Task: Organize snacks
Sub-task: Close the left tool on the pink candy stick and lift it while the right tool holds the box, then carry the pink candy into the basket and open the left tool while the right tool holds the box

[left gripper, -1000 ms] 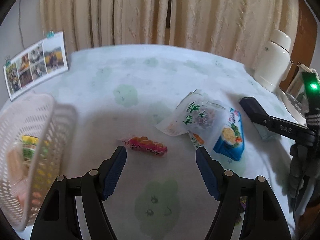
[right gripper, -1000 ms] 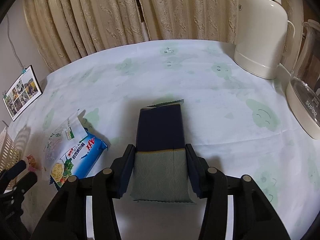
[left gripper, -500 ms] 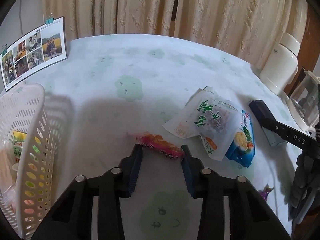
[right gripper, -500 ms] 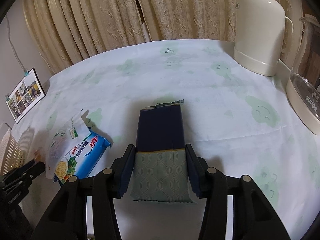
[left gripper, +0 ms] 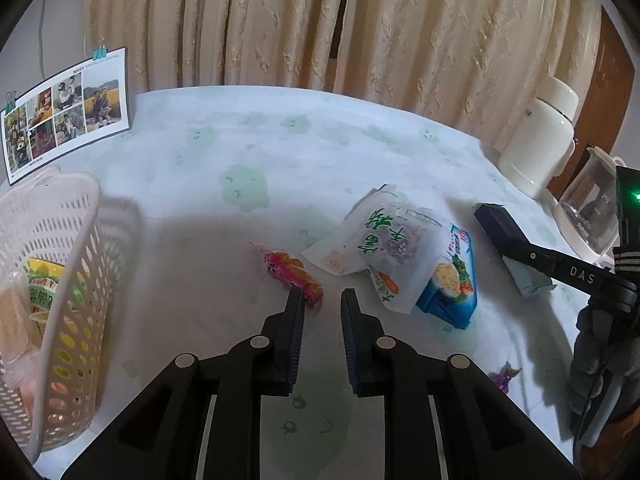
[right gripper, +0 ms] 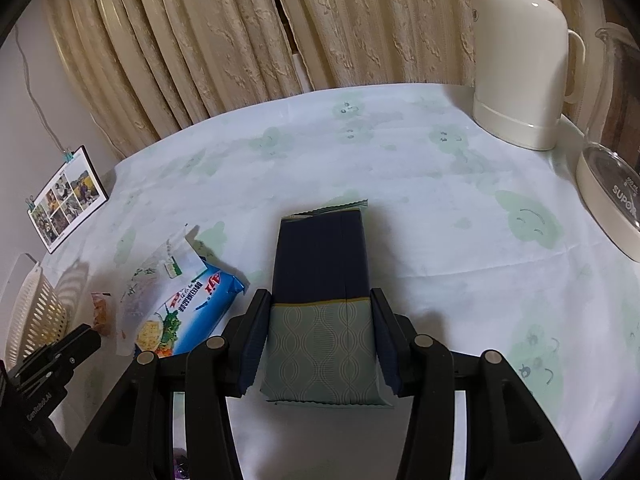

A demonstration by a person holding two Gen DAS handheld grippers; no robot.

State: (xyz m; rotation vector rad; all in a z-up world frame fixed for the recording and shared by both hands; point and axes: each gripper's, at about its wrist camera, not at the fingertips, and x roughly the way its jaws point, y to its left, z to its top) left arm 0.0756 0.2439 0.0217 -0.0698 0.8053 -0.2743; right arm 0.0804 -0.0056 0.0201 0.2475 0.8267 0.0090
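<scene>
A red snack packet [left gripper: 290,270] lies slanted on the pale green tablecloth [left gripper: 280,152]. Its near end sits between the tips of my left gripper [left gripper: 322,300]. The jaws are narrowed around that end, and a strip of cloth still shows beside the right finger. My right gripper [right gripper: 320,300] is shut on a dark blue and grey-green packet [right gripper: 320,248], with both fingers pressed against its sides. That packet [left gripper: 492,220] rests on the table at the right in the left wrist view. A white lattice basket [left gripper: 60,216] with snacks inside stands at the left.
A white bag with green print [left gripper: 384,236] lies over a blue cracker pack [left gripper: 452,284] between the grippers. A purple candy [left gripper: 504,376] lies near a gloved hand [left gripper: 600,344]. A white kettle [right gripper: 520,72], a glass jug [right gripper: 612,184] and a photo card [left gripper: 64,112] line the table's edges.
My left gripper moved forward onto the red packet and its jaws narrowed from wide open to a small gap. The right gripper and its packet stayed put.
</scene>
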